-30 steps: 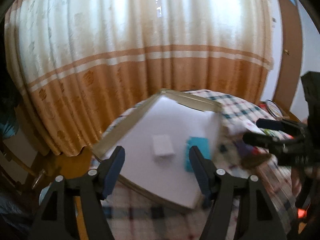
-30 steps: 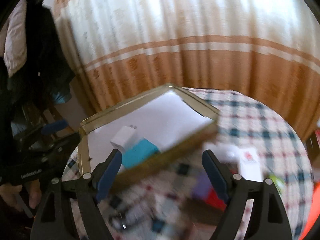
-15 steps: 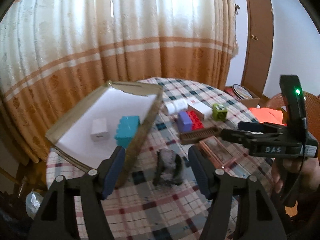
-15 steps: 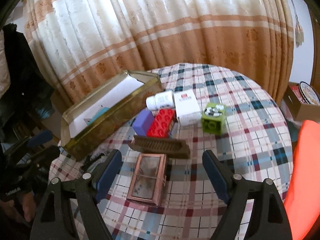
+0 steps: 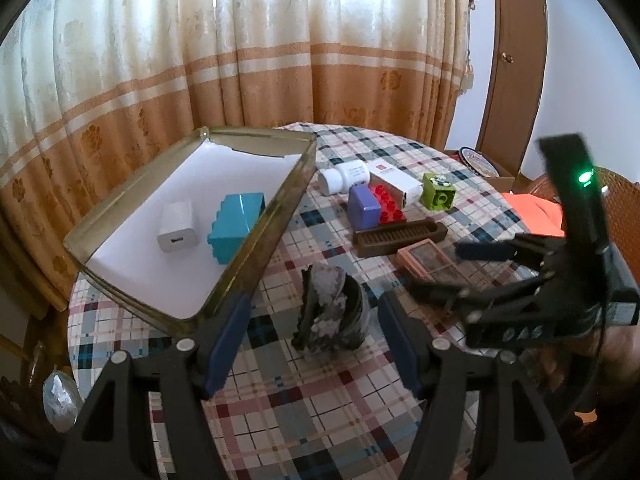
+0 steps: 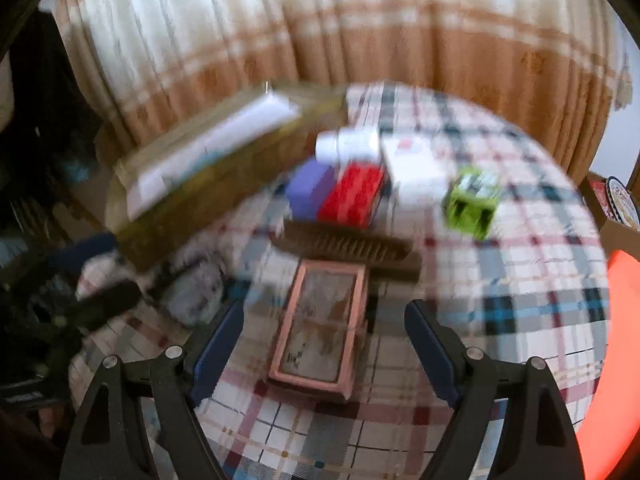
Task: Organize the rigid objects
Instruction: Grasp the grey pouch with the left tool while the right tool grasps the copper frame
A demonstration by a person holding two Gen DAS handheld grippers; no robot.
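No brand or label can be read: the white carton with a small red mark (image 5: pixel 394 181) is too small to make out, and the right wrist view is blurred.

The landmark is the shallow gold metal tin lined with white paper (image 5: pixel 276 208), on a round table under a plaid cloth (image 5: pixel 304 412). Inside the tin lie a white charger cube (image 5: pixel 178 233) and a teal toy brick (image 5: pixel 236 226), close together. Just right of the tin are a white pill bottle (image 5: pixel 343 176), a purple block (image 5: pixel 363 207), a red studded brick (image 5: pixel 387 209), a green cube (image 5: pixel 439 196), a brown ridged tray (image 5: pixel 400 237) and a pink framed box (image 6: pixel 320 328). A grey, dusty lump (image 5: pixel 332 316) sits near the tin's front corner.

The left gripper (image 5: pixel 314 344) stands open around that lump without touching it. The right gripper (image 6: pixel 324 350) hangs open over the pink box, holding nothing.

Cream and orange curtains (image 5: pixel 248 52) hang behind the tin; a brown door (image 5: pixel 512 60) stands far right.
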